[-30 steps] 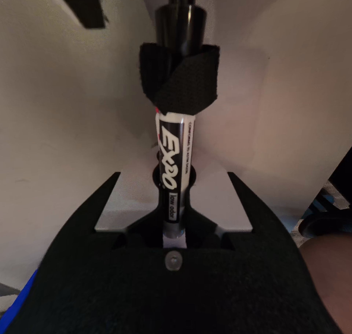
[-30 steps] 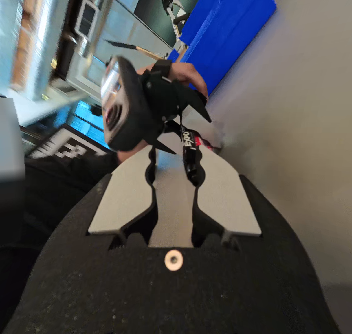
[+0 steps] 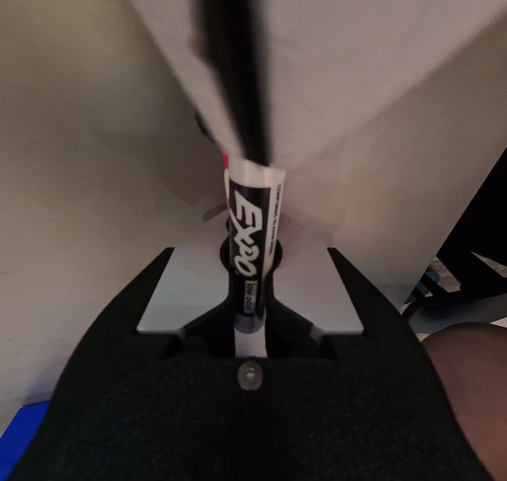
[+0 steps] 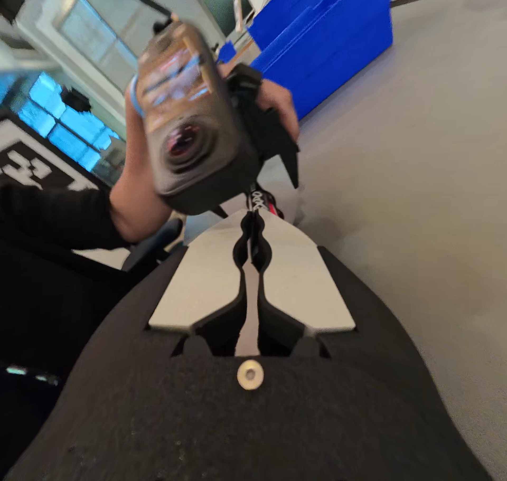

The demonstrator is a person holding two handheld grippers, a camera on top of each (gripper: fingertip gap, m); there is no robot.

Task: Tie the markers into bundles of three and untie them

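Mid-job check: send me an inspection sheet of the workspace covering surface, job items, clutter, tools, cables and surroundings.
Surface: pale grey tabletop.
Job's things: marker bundle, with a black-labelled marker in front and a red one behind; black strap stretched away from it, blurred.
Clutter: blue bin at the far table edge.
Tools: left tool shut on the marker bundle; right tool shut on the black strap.
Cables: nothing seen.
Surroundings: windows behind; a hand grips the left tool.
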